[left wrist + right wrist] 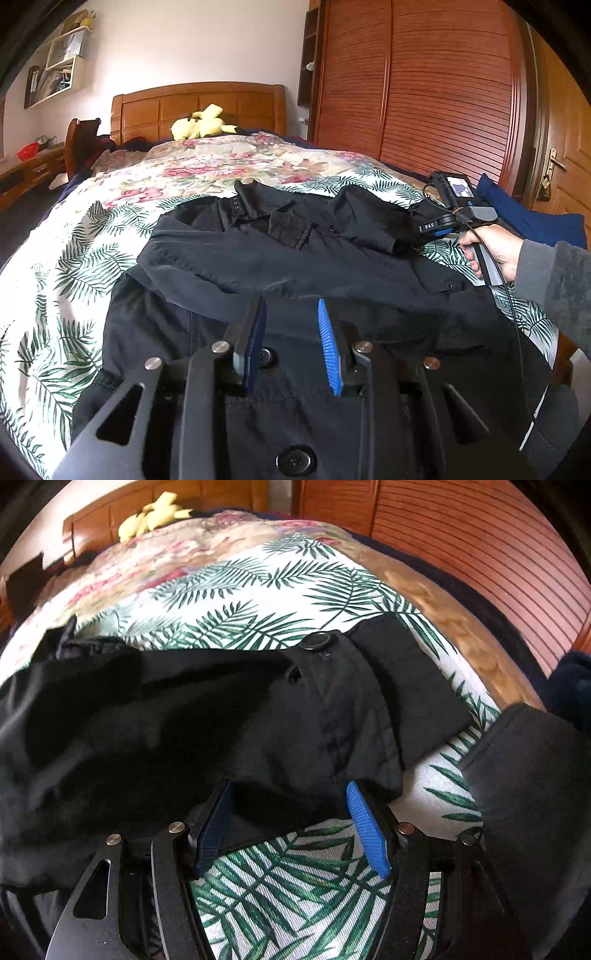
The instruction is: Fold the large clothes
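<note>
A large black coat (pixel 288 258) lies spread on the bed's palm-leaf cover (pixel 74 258), collar toward the headboard. My left gripper (pixel 290 301) hovers over the coat's near part. Its blue pads (pixel 328 343) stand apart, and a coat button shows between them on the cloth below. At the coat's right side a hand (pixel 491 251) holds my right gripper (pixel 417 221) down at the cloth. In the right wrist view my right gripper (pixel 288 794) is open, and a black coat edge (pixel 295 746) with a button (pixel 314 641) lies between its fingertips, unpressed.
A yellow plush toy (pixel 201 125) sits by the wooden headboard (pixel 199 107). A slatted wooden wardrobe (pixel 424 92) and a door stand to the right. Blue bedding (pixel 532 218) lies at the bed's right edge. A desk (pixel 29 170) stands at the far left.
</note>
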Tool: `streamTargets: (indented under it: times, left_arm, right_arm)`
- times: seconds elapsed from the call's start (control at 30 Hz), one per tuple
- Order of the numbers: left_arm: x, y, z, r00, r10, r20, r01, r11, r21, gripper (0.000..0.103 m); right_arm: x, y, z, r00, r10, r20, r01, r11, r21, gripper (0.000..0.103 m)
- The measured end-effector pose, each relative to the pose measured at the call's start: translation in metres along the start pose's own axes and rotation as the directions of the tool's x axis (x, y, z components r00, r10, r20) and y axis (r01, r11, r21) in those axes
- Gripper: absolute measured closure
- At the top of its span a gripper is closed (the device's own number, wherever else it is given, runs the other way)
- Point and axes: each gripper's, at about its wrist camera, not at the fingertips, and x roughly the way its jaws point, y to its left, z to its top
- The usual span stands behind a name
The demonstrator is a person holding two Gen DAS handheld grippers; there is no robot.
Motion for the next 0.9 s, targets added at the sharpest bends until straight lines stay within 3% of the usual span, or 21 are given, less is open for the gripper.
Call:
streamTargets:
  times: [0.03,0.1,0.2,0.27,0.4,0.6,0.9]
  left_arm:
    - [0.0,0.0,0.0,1.0,0.0,0.0,0.0,1.0,0.0,0.076]
    - [0.0,0.001,0.0,1.0,0.002,-0.001,-0.002,1.0,0.0,0.076]
    - [-0.002,0.001,0.0,1.0,0.003,0.001,-0.003,1.0,-0.001,0.076]
    - [-0.002,0.002,0.0,1.0,0.005,0.003,-0.005,1.0,-0.001,0.076]
    - [-0.005,0.002,-0.002,1.0,0.008,0.007,-0.008,1.0,-0.001,0.076]
    - [-0.012,0.009,-0.007,1.0,0.028,0.002,-0.028,1.0,0.008,0.076]
    - [-0.047,0.017,-0.01,0.998,0.046,0.038,-0.047,0.999,0.02,0.076]
  right_arm:
    - [0.002,0.002,0.0,1.0,-0.003,0.0,0.003,1.0,-0.016,0.042]
    - [0.005,0.006,0.001,1.0,0.022,-0.005,-0.022,0.999,-0.038,0.065]
    - [0.007,0.016,0.002,0.999,0.034,-0.02,-0.036,0.996,-0.087,0.09]
    - [0.004,0.024,0.002,1.0,0.014,-0.016,-0.016,0.991,-0.13,0.098]
    - [-0.018,0.034,0.001,0.998,0.019,0.062,-0.008,0.987,-0.16,0.101]
    - [-0.088,0.054,0.0,0.975,0.093,0.204,-0.049,0.976,-0.212,0.101]
    - [-0.192,0.115,-0.026,0.916,0.255,0.311,-0.13,0.92,-0.37,0.101]
